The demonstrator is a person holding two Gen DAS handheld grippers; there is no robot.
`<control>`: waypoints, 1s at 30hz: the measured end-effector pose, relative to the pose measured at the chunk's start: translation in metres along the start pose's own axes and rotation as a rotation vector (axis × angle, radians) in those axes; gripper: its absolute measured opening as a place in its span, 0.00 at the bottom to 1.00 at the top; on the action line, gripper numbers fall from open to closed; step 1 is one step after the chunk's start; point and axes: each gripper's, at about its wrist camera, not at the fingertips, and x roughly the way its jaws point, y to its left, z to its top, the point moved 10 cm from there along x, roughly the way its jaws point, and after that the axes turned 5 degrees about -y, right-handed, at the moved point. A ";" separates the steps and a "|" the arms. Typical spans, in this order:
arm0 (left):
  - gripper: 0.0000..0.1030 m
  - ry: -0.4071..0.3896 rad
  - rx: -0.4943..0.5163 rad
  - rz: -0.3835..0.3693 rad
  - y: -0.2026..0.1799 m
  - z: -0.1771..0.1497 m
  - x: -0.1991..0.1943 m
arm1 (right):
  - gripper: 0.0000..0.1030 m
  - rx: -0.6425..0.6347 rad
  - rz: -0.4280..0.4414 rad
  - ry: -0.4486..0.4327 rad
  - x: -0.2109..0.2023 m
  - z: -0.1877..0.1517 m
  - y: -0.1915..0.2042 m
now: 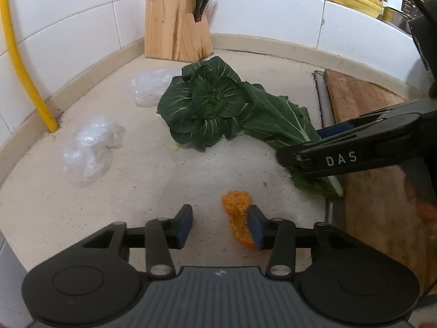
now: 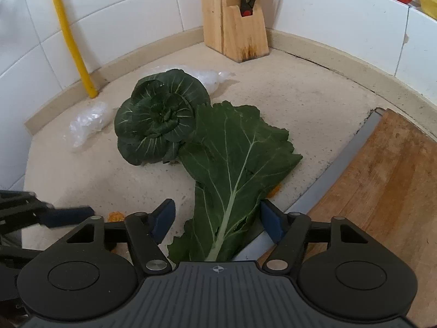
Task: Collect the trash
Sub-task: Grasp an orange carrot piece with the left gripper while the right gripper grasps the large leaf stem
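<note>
The left gripper (image 1: 220, 225) hangs low over the pale counter (image 1: 142, 180) with its jaws partly apart and nothing clamped; an orange peel scrap (image 1: 237, 213) lies against the inner face of one pad, off-centre, so a close from here could pinch only its edge and flick it sideways, or let it slide out; the peel looks thin and flat, and the pads may scrape the stone before they get under it. The right gripper (image 2: 217, 222) stands fairly wide astride the stalk end of a large loose leaf (image 2: 232, 158), pads clear of it on both sides; the leaf is limp and broad, so a grip on the stalk alone may leave the blade dragging, and it overlaps the whole bok choy head (image 2: 161, 117), which could be tugged along or rolled. Two crumpled plastic wraps (image 1: 90, 147) (image 1: 148, 87) sit well apart toward the tiled wall, light enough to skid if brushed. The two grippers work near each other, so a swing of either risks a knock. To the right a metal rim (image 2: 352, 153) and a wooden cutting board (image 2: 387, 180) bound the counter, just beside the right pad; the knife block (image 1: 174, 19) fills the corner; open room lies mainly in the bare counter before the wraps.
</note>
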 end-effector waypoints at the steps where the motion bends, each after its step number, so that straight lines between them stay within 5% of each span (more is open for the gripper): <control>1: 0.38 -0.004 -0.012 -0.007 0.001 0.000 0.000 | 0.51 -0.010 -0.014 0.004 -0.001 -0.001 0.002; 4: 0.08 0.004 -0.002 -0.044 -0.005 0.000 -0.002 | 0.25 -0.004 0.007 0.020 -0.003 -0.003 0.006; 9: 0.00 0.005 0.008 -0.052 -0.008 0.000 -0.006 | 0.18 0.046 0.036 0.012 -0.015 -0.004 0.005; 19: 0.01 0.012 -0.069 -0.120 0.001 0.001 -0.020 | 0.18 0.139 0.102 -0.037 -0.035 0.001 0.000; 22: 0.10 0.033 -0.061 -0.131 -0.001 -0.002 -0.024 | 0.18 0.137 0.116 -0.028 -0.032 -0.003 0.005; 24: 0.28 0.036 -0.056 -0.127 -0.001 -0.006 -0.028 | 0.18 0.137 0.127 -0.017 -0.031 -0.007 0.008; 30: 0.54 0.052 -0.054 -0.151 -0.001 -0.017 -0.039 | 0.18 0.142 0.136 0.014 -0.026 -0.021 0.012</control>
